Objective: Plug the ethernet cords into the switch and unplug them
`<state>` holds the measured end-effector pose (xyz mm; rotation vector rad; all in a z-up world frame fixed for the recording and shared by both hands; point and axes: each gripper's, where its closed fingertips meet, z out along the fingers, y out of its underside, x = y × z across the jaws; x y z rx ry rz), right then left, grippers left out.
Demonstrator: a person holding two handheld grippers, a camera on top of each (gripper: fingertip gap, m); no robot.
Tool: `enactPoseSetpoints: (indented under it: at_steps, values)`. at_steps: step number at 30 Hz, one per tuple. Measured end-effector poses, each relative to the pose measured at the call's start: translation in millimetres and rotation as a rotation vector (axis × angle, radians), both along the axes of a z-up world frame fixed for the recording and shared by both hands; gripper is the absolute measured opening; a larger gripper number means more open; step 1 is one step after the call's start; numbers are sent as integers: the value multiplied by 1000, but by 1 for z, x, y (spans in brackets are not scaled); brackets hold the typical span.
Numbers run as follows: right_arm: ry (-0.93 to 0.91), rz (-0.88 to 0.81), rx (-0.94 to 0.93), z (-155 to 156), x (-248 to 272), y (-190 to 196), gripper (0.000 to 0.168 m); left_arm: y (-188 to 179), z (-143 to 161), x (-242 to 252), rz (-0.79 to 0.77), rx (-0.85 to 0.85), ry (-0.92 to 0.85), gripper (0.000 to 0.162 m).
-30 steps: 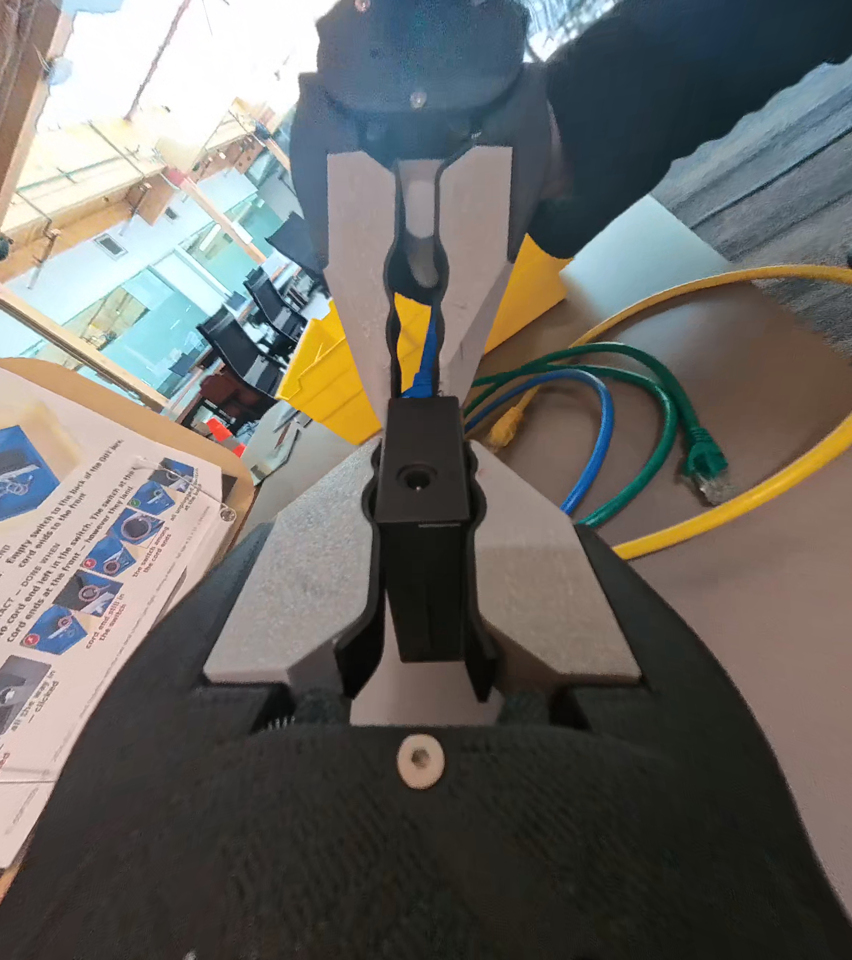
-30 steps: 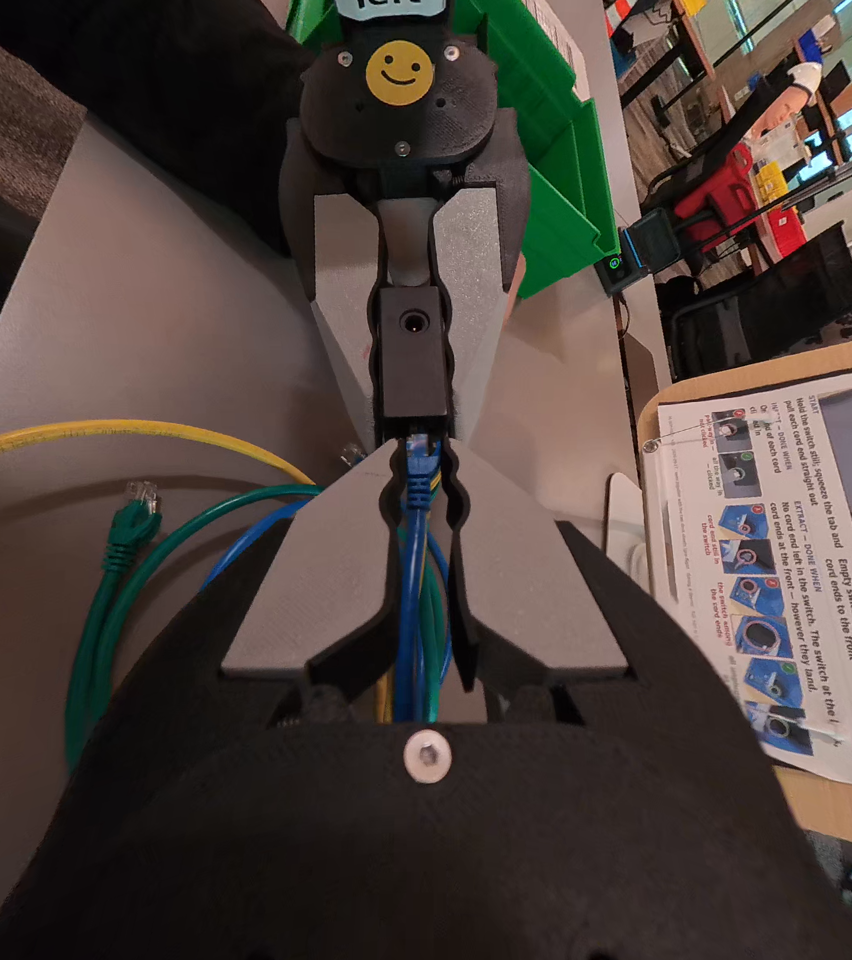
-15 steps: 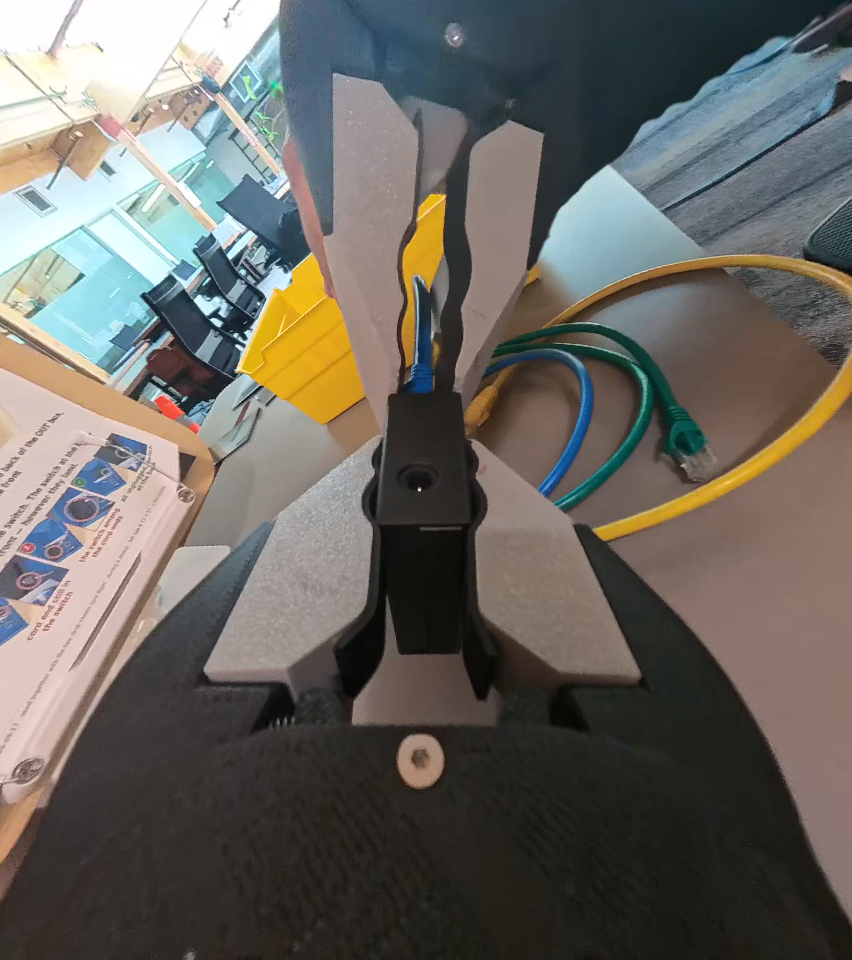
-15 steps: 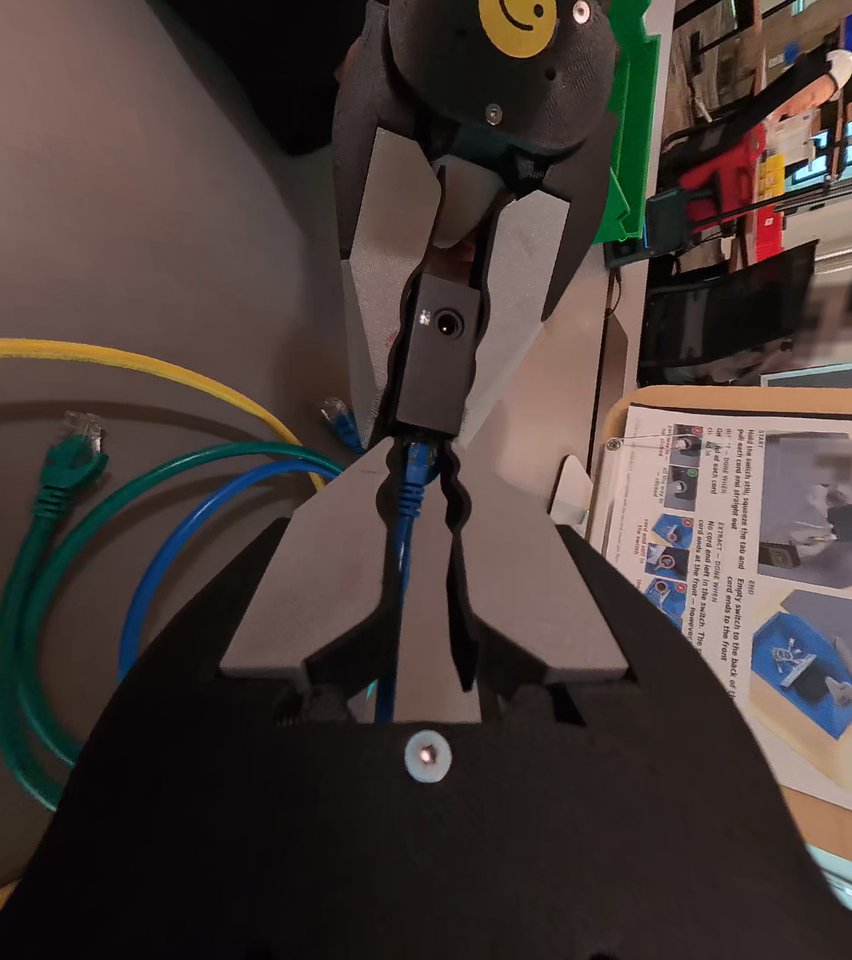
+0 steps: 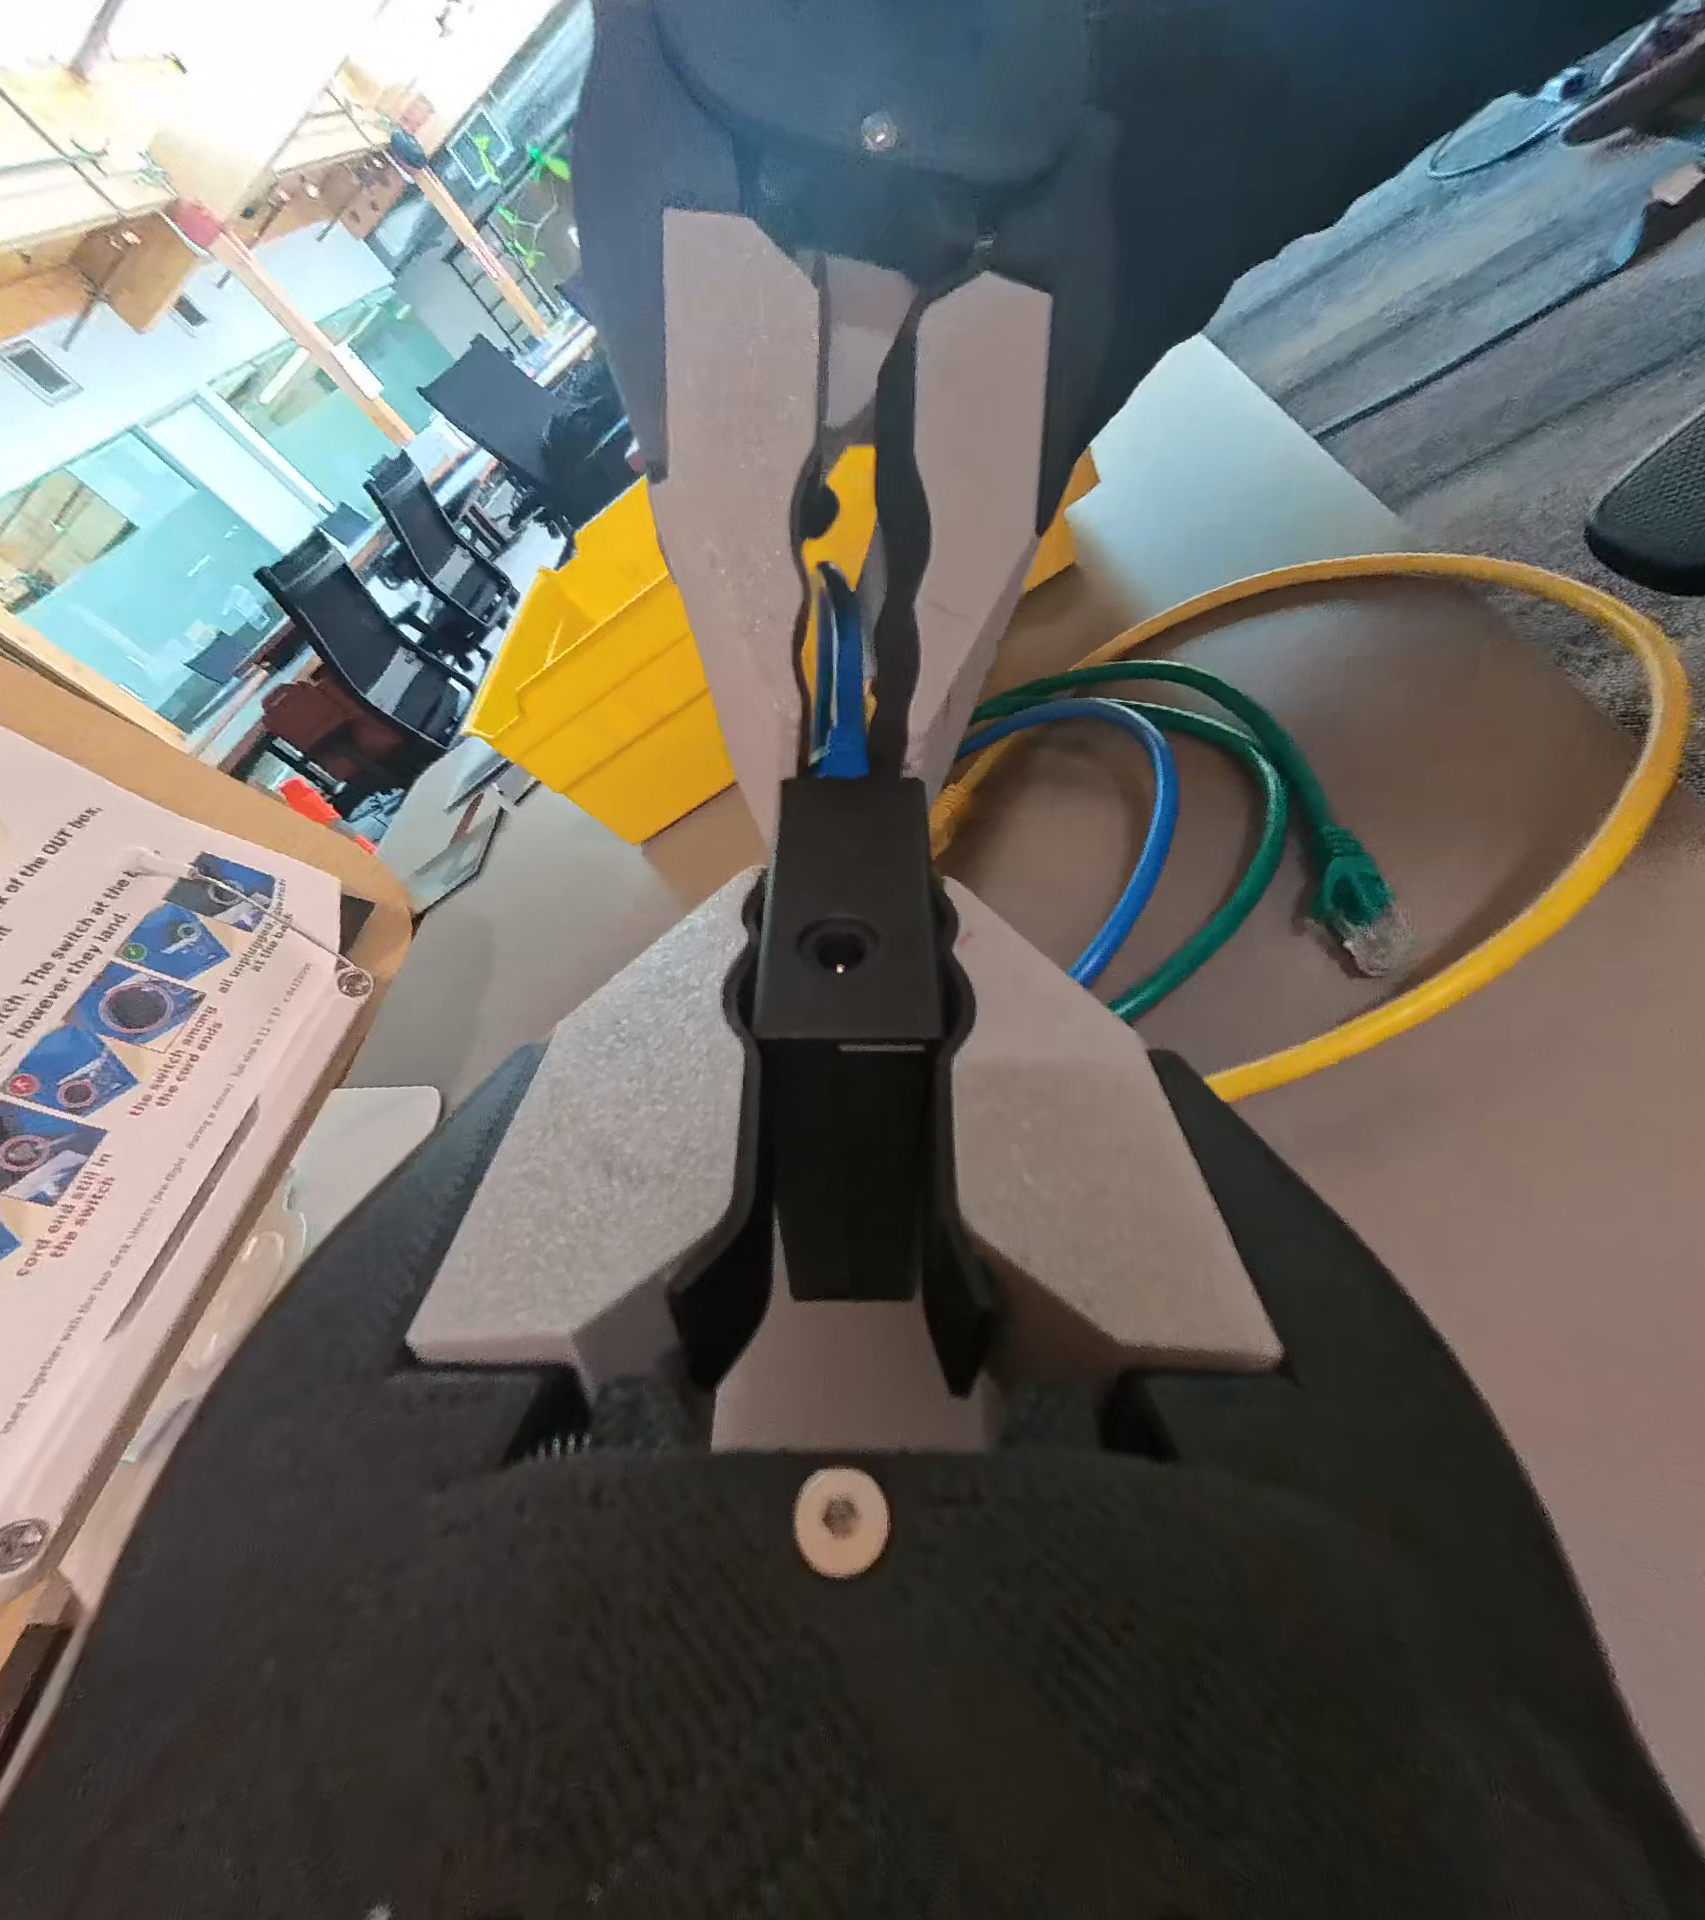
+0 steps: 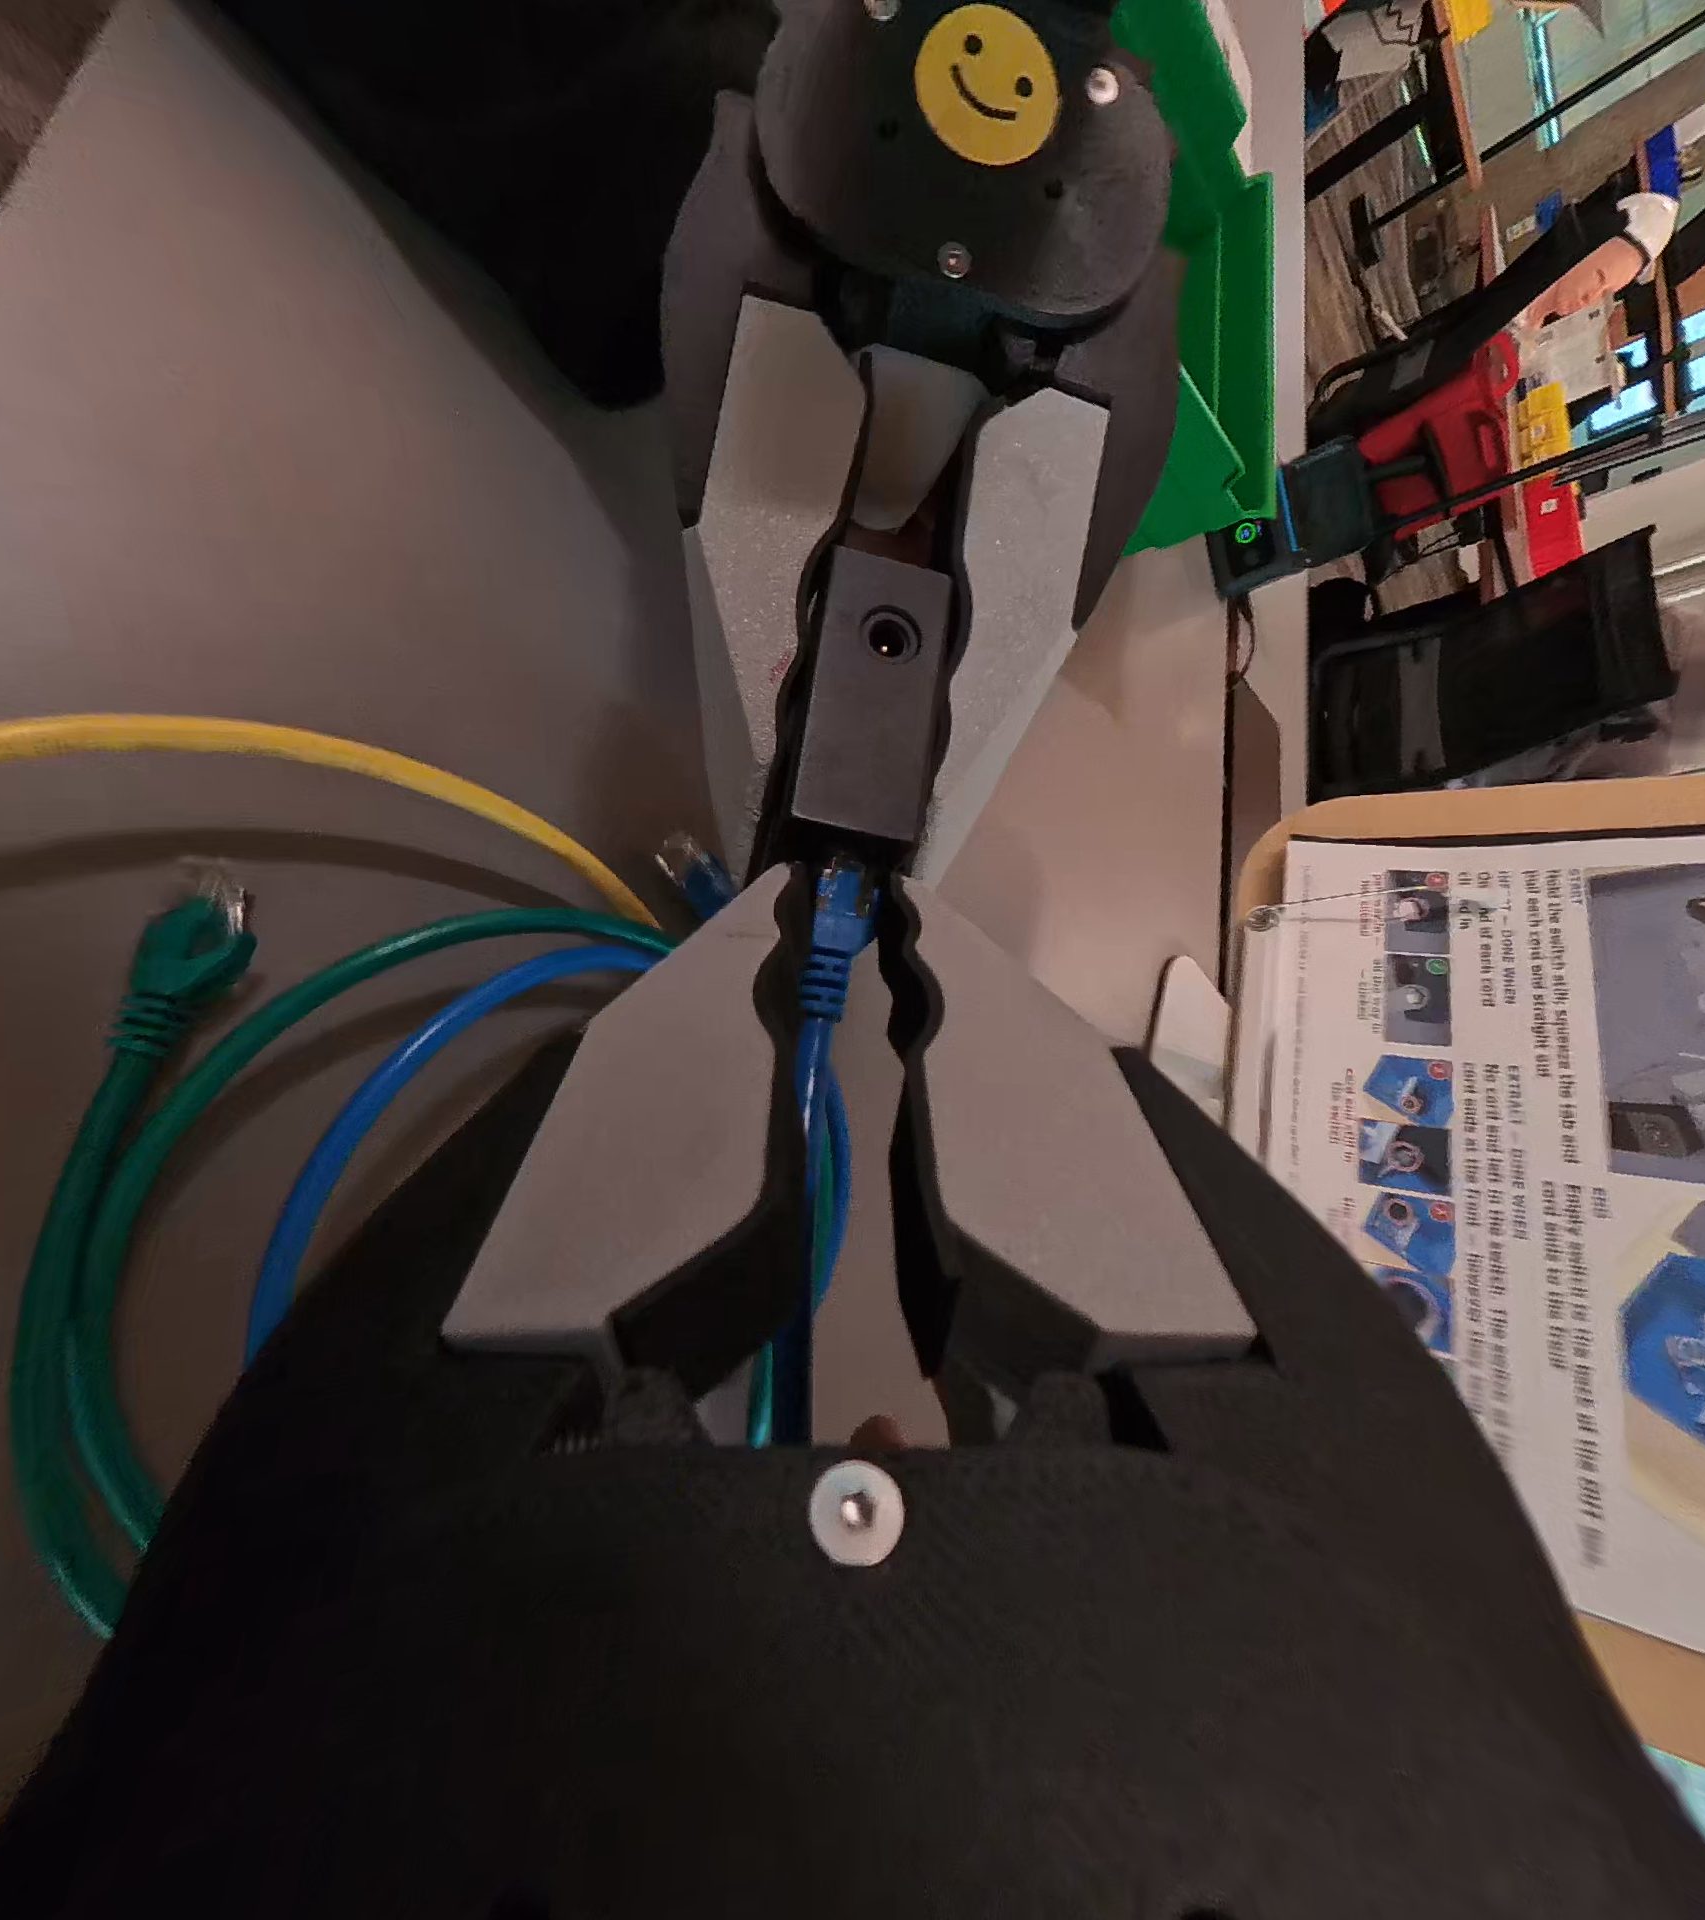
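L gripper (image 5: 848,935) fingers clamp the black switch (image 5: 848,977) at centre. R gripper (image 6: 837,935) fingers narrow on the blue cord (image 6: 827,977), plug at the switch's port. Green cord (image 6: 152,997) and yellow cord (image 6: 256,743) lie on desk (image 6: 256,468) at 9 o'clock in R view.

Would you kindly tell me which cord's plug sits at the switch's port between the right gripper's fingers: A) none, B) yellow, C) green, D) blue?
D: the blue cord runs between the right gripper fingers, its plug at the switch; the green plug lies loose.

wrist cams face each other, close | shared: switch (image 5: 848,997), cords, table (image 5: 1450,1247)
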<state>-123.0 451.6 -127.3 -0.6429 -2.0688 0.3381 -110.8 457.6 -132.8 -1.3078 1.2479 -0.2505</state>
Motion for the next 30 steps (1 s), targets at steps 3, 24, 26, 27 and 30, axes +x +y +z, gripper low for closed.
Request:
enactPoseSetpoints:
  at_steps: [3,24,26,27,30]
  values:
    - [-45,3,225,-4,6,-3,9,-4,-5,4,-33,-18,14,27]
    - [149,-106,219,65,22,11,9,19,20,-6,75,23,-123,26]
    - [200,-150,190,81,26,22,9,22,22,-13,107,29,-151,26]
    - [214,-188,180,88,29,29,9,27,23,-18,149,50,-151,26]
    - [251,-279,175,109,41,49,9,43,32,-36,300,137,-168,27]
